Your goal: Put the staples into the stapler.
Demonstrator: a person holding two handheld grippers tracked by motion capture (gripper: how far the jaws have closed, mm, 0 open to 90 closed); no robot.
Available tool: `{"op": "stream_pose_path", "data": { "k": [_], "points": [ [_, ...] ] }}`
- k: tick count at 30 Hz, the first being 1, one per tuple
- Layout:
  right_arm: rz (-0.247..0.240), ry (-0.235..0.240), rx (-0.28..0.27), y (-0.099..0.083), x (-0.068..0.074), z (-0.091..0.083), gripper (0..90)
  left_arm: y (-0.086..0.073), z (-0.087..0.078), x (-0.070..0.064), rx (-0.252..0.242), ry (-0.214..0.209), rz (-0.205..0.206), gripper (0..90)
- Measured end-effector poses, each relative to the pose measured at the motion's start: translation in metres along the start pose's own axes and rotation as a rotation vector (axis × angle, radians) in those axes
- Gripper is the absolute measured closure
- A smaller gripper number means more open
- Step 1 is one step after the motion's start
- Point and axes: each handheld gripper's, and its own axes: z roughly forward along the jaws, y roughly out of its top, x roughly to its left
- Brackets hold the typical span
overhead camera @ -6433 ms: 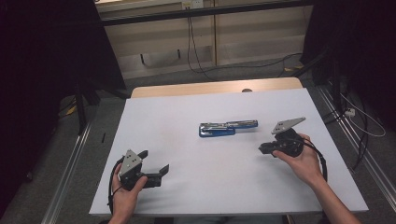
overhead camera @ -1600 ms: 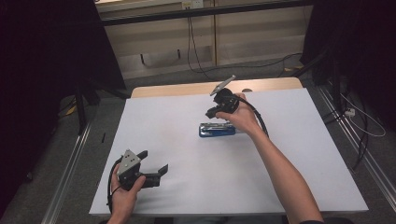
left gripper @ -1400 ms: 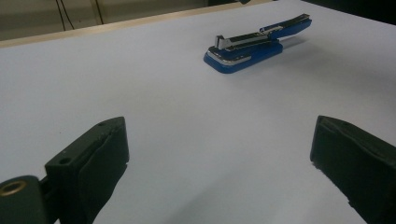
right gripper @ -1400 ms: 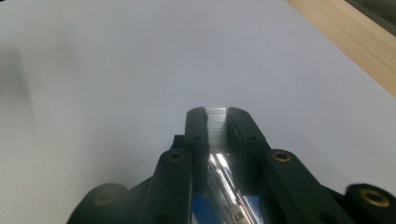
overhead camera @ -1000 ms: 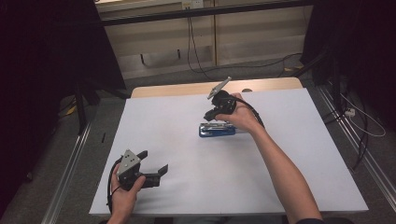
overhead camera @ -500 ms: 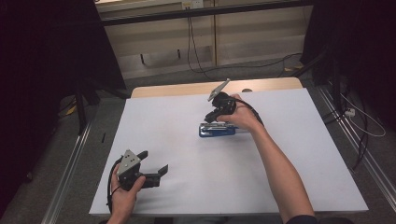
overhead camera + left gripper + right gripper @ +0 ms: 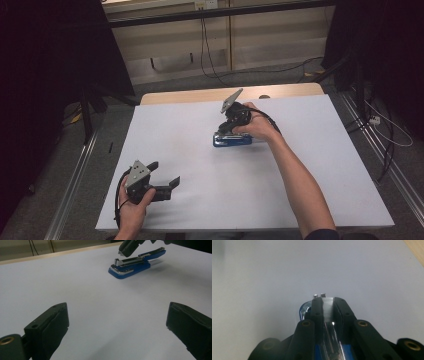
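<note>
Your right gripper (image 7: 227, 126) has its jaws clenched on the stapler (image 7: 233, 140) — blue, mid-desk (image 7: 320, 165), toward the far edge. Your left gripper (image 7: 167, 182) rests near you, jaws released wide. No writing on the stapler is readable.

The worktop (image 7: 320, 200) is a rectangular surface covered in a plain white sheet, with a strip of bare light wood showing along its far edge. A blue stapler (image 7: 232, 139) with a silver metal top lies directly on it, a little right of the middle and nearer the far edge than the near one, well apart from every corner. In the left gripper view the stapler (image 7: 132, 263) lies flat on its base on the white sheet, its upper arm raised slightly at the back end.
</note>
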Motion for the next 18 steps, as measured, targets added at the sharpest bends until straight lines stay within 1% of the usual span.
{"op": "stream_pose_path", "data": {
  "k": [1, 4, 6, 8, 10, 12, 18],
  "points": [
    [-0.02, 0.008, -0.003, -0.0008, -0.0011, 0.0004, 78.7, -0.0001, 0.0003, 0.0, 0.002, -0.001, 0.003, 4.7],
    [-0.018, 0.02, -0.002, -0.0024, -0.0022, 0.0014, 78.7, -0.0001, 0.0009, -0.0002, 0.002, -0.002, 0.003, 4.7],
    [-0.033, 0.042, 0.002, -0.0038, -0.0023, 0.0049, 78.8, 0.0001, 0.0011, -0.0005, 0.001, -0.004, 0.004, 4.7],
    [-0.029, 0.045, 0.007, -0.0039, -0.0014, 0.0057, 78.8, 0.0, 0.0008, -0.0008, -0.001, -0.005, 0.005, 4.7],
    [-0.036, 0.048, 0.002, -0.0035, -0.0011, 0.007, 78.8, -0.0002, 0.0005, -0.0002, -0.001, -0.006, 0.003, 4.7],
    [-0.043, 0.036, -0.004, -0.0031, -0.002, 0.0068, 78.8, 0.0, 0.0, 0.0003, -0.001, -0.004, -0.001, 4.7],
    [-0.068, 0.043, 0.008, -0.0058, -0.0037, 0.0085, 78.8, 0.0001, 0.0004, 0.0001, 0.0, -0.005, 0.002, 4.7]
  ]
}}
